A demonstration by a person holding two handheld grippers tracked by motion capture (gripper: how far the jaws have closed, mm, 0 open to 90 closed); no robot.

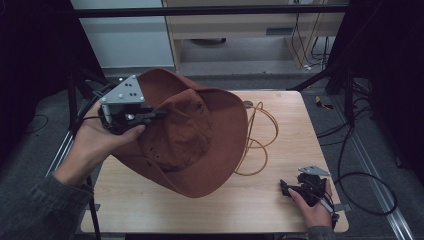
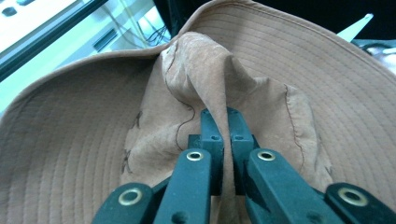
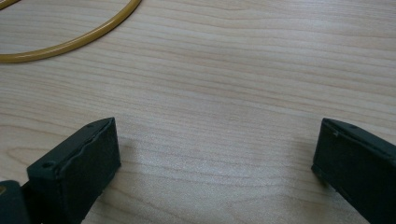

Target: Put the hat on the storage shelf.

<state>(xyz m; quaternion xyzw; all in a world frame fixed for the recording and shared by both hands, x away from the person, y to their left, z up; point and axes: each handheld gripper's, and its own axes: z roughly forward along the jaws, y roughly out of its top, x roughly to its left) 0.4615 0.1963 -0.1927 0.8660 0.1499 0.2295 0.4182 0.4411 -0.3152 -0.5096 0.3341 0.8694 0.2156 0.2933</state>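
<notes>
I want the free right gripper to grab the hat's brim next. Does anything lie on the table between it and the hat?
Nothing solid. Between the open right gripper and the brown wide-brimmed fabric hat lies bare light wooden table. The yellow looped cord lies farther back, beside the brim.

Light wooden table (image 1: 280, 150), brown wide-brimmed hat (image 1: 200, 145) resting its brim on it, yellow cord (image 1: 257, 142) looped just beside the hat.

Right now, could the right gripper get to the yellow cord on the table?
Probably yes. The right gripper rests open on the table, and only bare wood lies between it and the yellow cord. The hat sits off to the side.
</notes>
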